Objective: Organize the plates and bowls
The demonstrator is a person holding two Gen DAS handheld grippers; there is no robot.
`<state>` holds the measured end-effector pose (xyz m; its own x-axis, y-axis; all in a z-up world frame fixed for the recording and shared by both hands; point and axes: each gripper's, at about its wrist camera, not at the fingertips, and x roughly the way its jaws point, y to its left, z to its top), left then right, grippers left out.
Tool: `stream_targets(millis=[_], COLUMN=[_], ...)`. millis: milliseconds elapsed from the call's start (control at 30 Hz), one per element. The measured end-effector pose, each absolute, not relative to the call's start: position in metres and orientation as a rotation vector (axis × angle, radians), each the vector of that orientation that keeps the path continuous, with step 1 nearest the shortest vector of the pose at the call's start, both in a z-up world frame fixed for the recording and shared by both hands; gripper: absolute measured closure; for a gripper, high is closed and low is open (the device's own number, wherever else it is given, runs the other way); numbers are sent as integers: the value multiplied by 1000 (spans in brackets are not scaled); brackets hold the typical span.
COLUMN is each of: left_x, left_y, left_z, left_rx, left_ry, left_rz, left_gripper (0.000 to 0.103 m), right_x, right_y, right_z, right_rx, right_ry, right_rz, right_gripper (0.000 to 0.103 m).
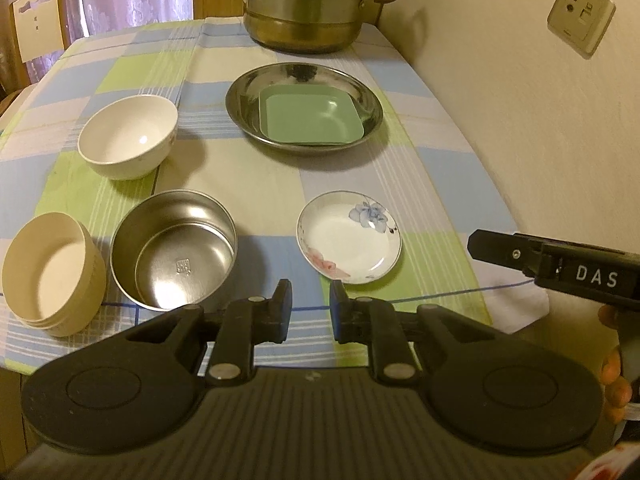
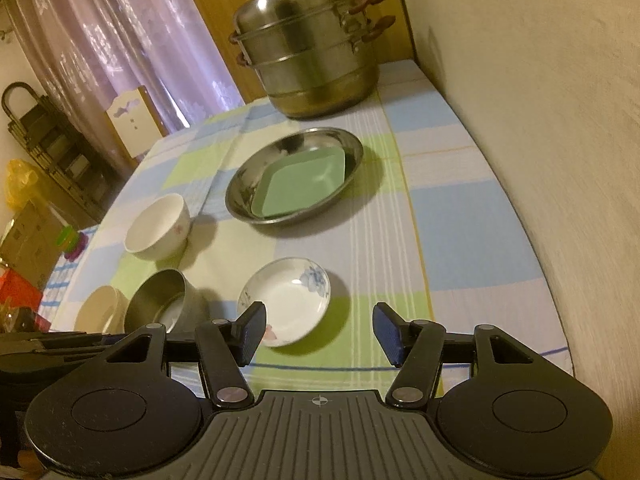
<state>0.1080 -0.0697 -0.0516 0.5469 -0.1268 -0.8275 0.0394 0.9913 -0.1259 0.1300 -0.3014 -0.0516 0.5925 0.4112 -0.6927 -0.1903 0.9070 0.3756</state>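
My table (image 1: 248,184) wears a checked cloth of pale blue, lime green and cream, ruled with thin white stripes. On it my small saucer (image 1: 349,237) is white with a blue flower and a pink one painted on the rim. The square dish (image 1: 311,118) is mint green, sitting in a shiny silver round plate (image 1: 240,98). The steel bowl (image 1: 174,250) is silver too. One bowl (image 1: 128,136) is white with a faint floral print outside, the ribbed bowl (image 1: 52,274) is plain cream. The steamer pot (image 2: 308,60) is dull steel with brown handles. My left claw (image 1: 311,308) and right claw (image 2: 319,334) are black with blue pads
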Motion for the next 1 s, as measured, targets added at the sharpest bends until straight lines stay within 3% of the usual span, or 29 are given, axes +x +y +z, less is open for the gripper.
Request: stream_targets(millis=[1000], left_x=[118], left_y=[-68], left_z=[-76], left_rx=[-92], left_ry=[1063], left_rz=[-63], left_gripper=[86], right_x=[142], right_y=[-285], right_z=[-90], right_rx=[189], right_ry=[990], right_rz=[317], right_gripper=[44])
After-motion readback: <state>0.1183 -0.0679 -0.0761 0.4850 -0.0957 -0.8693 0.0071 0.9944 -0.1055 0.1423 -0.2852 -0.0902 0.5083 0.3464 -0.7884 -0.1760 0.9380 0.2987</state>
